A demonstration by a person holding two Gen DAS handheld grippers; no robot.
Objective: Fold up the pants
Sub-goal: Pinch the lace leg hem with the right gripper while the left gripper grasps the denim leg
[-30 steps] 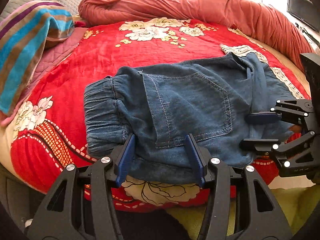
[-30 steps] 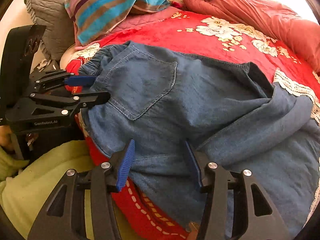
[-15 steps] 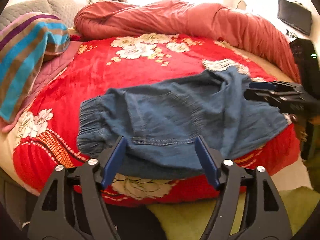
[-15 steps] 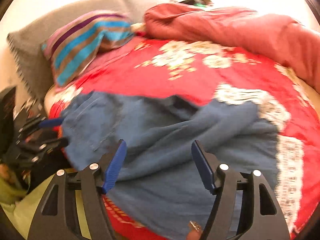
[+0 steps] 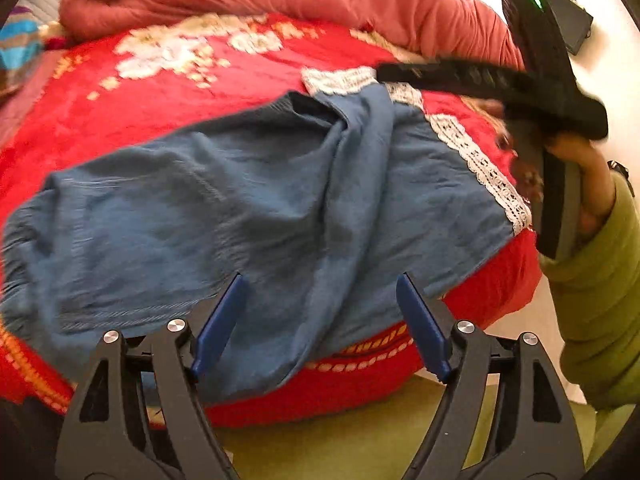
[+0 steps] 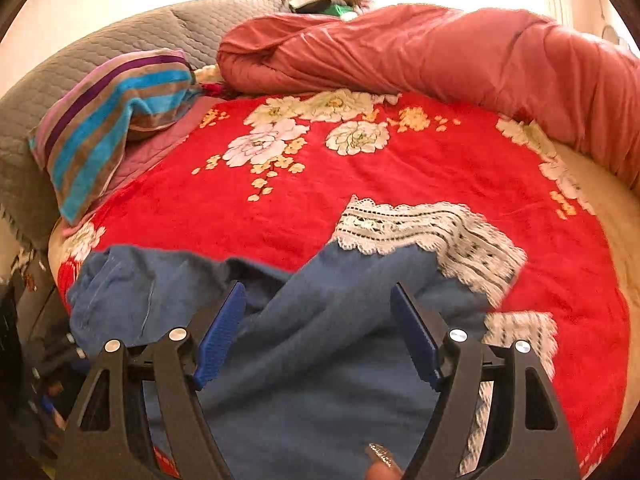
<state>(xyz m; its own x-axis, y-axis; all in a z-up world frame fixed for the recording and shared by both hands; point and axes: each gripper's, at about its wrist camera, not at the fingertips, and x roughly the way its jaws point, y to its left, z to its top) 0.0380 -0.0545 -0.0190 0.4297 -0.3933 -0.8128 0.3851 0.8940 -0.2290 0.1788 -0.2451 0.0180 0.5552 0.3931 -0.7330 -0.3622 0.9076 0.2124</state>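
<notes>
Pants [image 5: 248, 208]: lay crosswise on the bed [image 6: 360, 184], waistband left, lace cuffs right
Left gripper [image 5: 320, 312]: fingers just spread wide, empty, over near edge
Right gripper [image 6: 318, 320]: likewise, nearer cuffs

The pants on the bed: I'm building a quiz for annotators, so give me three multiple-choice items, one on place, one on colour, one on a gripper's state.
1. The blue pants lie on:
A. a grey floor
B. a red floral blanket
C. a wooden table

2. The trim at the pants' hems is:
A. white lace
B. black leather
C. yellow ribbon

3. The right gripper is:
A. shut on the pants
B. shut on a pillow
C. open

Answers: B, red blanket shows around the denim; A, white lace edges both hems; C, its jaws, which have just been opening, stand apart, pinching nothing.
</notes>
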